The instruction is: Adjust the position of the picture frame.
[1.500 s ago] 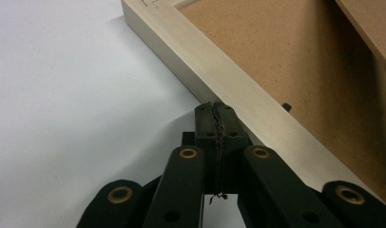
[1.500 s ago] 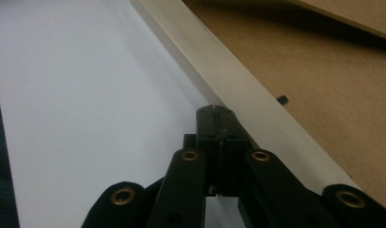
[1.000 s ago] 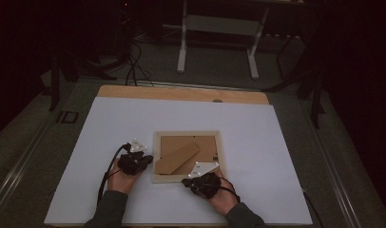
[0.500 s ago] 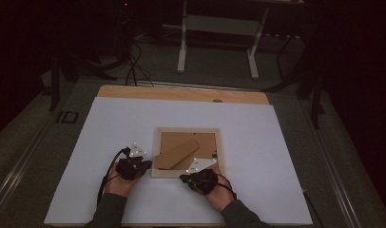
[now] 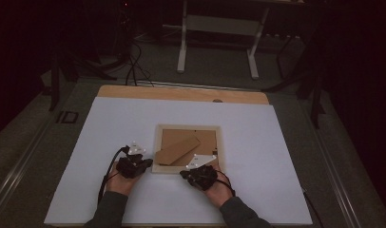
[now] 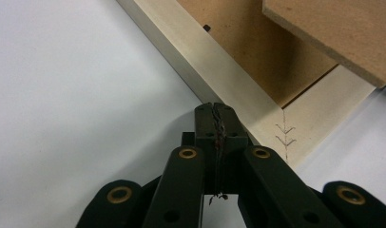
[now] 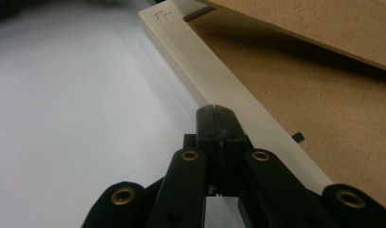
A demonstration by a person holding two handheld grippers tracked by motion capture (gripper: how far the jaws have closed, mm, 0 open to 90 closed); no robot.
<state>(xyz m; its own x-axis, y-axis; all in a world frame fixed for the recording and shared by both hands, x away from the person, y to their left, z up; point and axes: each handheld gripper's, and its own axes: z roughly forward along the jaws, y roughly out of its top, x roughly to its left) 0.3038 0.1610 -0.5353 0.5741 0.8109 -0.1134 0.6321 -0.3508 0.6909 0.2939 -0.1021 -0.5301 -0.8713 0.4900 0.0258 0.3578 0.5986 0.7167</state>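
A pale wooden picture frame lies face down on the white table top, its brown backing board up and a brown stand flap across it. My left gripper is shut and empty, its tip against the frame's near left corner. My right gripper is shut too, its tip at the outer side of the near rail. The stand flap hangs over the board in the left gripper view, and the flap also shows above the board in the right gripper view.
The white sheet covers a wooden table whose bare strip shows at the far edge. Beyond it stand a desk frame's legs and cables on a dark floor. Open white surface lies to the left and right of the frame.
The picture frame sits a little farther from the person than a second ago. Both hands stay at its near edge, with the right one shifted slightly left.
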